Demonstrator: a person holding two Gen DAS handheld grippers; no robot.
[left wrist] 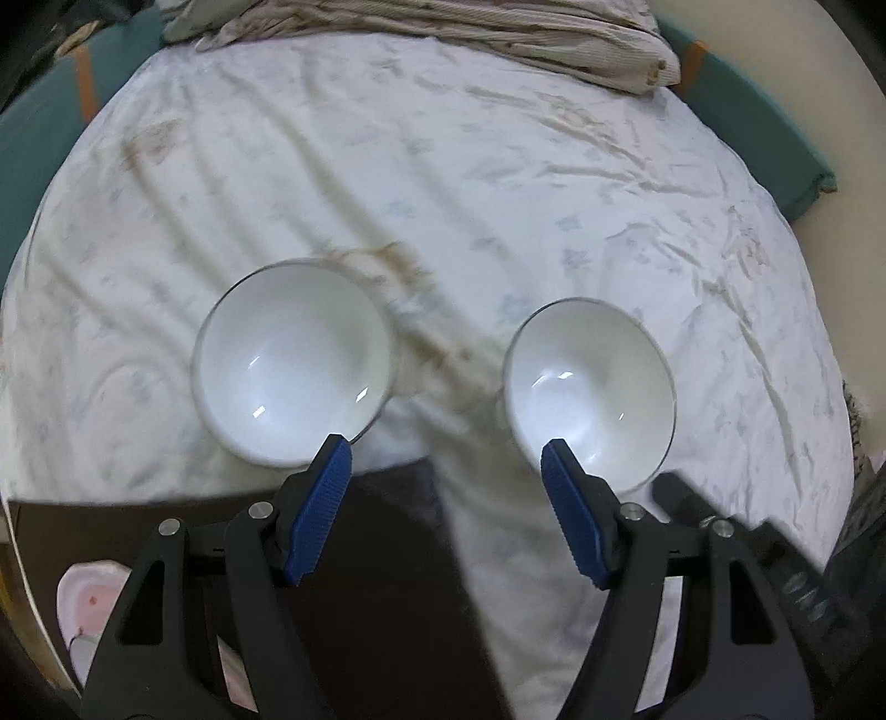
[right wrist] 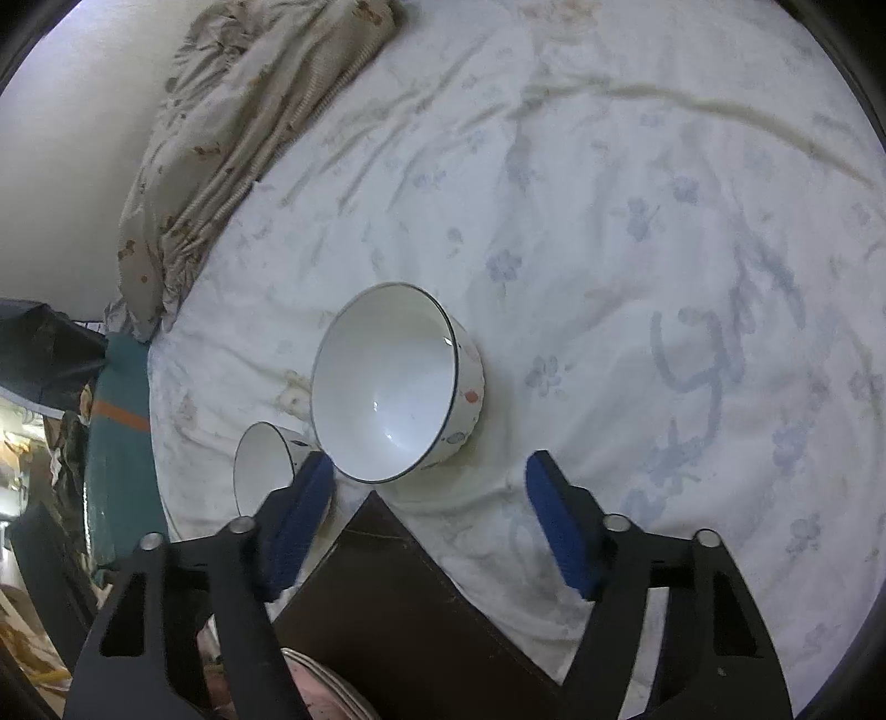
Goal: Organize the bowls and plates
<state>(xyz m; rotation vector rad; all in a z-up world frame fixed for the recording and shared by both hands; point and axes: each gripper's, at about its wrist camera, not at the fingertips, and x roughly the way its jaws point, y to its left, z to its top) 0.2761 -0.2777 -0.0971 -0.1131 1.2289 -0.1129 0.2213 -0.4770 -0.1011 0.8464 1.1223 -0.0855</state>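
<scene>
Two white bowls with thin dark rims sit upright on a white flowered bed sheet point(left wrist: 443, 194). In the left wrist view, the left bowl point(left wrist: 293, 371) and the right bowl point(left wrist: 590, 387) lie side by side just beyond my left gripper point(left wrist: 446, 448). That gripper is open, with only sheet between its blue pads point(left wrist: 321, 509). In the right wrist view, the right bowl point(right wrist: 393, 387), with small coloured prints outside, stands just ahead of my open right gripper point(right wrist: 431, 462). The other bowl point(right wrist: 263, 465) is partly hidden behind its left finger. Nothing is held.
A crumpled beige blanket point(left wrist: 443, 27) point(right wrist: 221, 138) lies at the bed's far end. A dark brown surface point(left wrist: 387, 554) point(right wrist: 387, 609) meets the bed's near edge. Pinkish plates point(left wrist: 88, 603) point(right wrist: 326, 692) sit low beside it. Teal mattress edge point(right wrist: 116, 471) shows at the side.
</scene>
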